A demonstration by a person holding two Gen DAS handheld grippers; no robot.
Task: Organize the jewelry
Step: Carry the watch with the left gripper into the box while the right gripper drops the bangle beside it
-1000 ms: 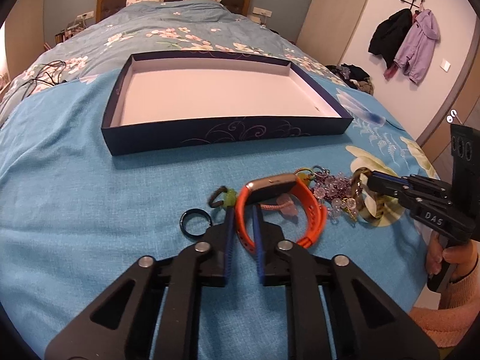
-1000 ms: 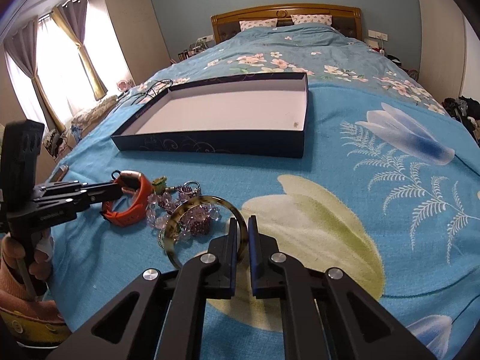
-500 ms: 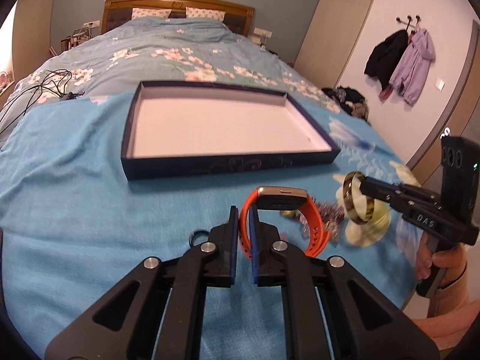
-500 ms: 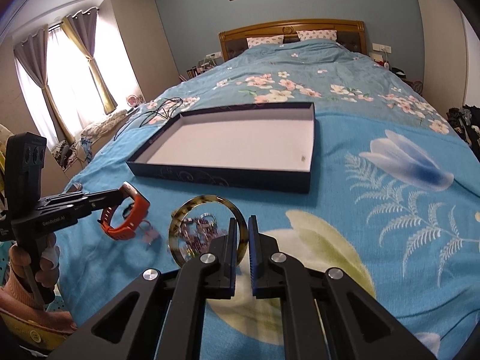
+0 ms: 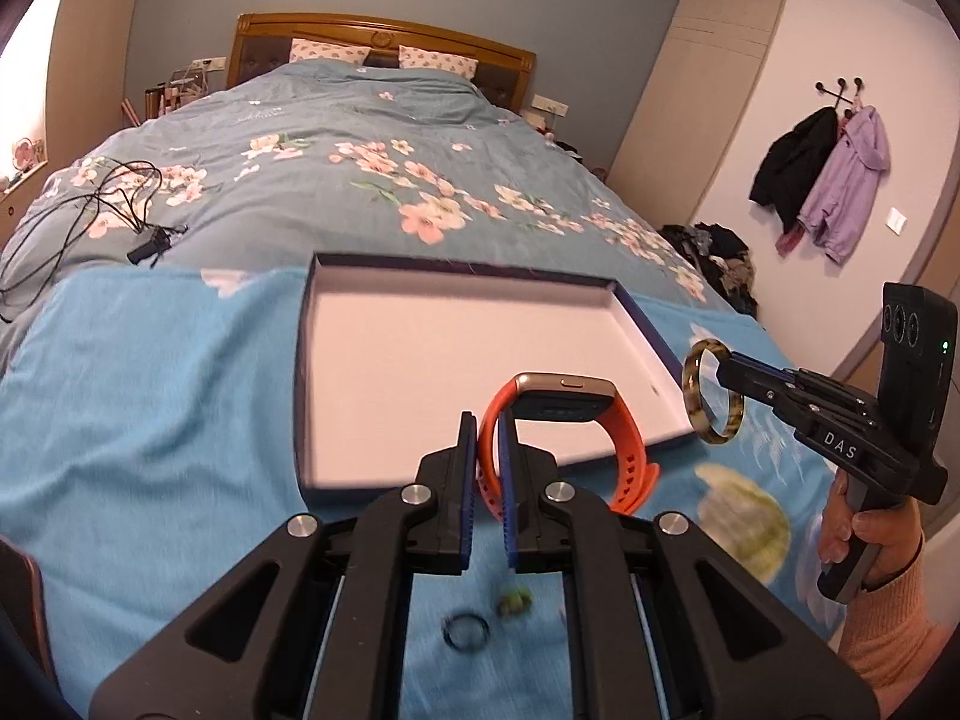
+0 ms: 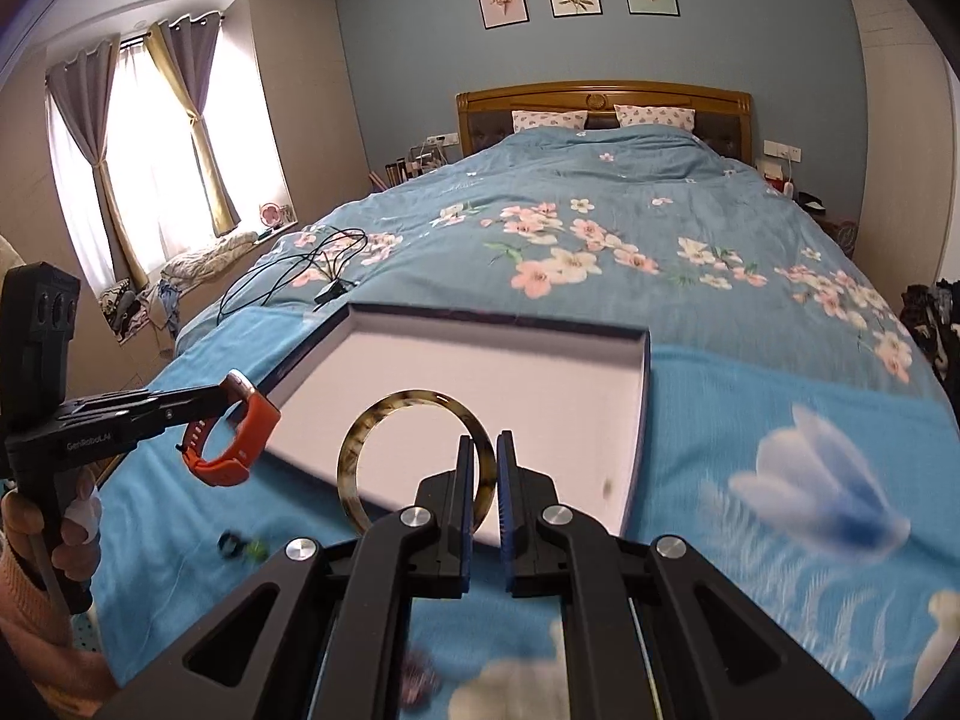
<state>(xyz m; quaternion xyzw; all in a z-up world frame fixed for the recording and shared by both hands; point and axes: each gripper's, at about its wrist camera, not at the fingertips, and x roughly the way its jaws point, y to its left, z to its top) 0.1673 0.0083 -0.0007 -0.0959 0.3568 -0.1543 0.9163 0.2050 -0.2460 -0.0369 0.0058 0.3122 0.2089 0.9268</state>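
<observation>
Orange watch strap [image 5: 493,456] sits pinched in the left tool [image 5: 491,438], the watch raised over the near edge of the open box [image 5: 303,360]. Right tool [image 6: 480,468] clamps a mottled bangle [image 6: 360,438], also raised by that box on the bed [image 6: 720,420]. A dark ring [image 5: 465,630] lies on the blue cover below.

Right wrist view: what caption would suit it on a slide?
Right tongs grip a mottled bangle above an open box on the bed, while left tongs hold an orange watch.
</observation>
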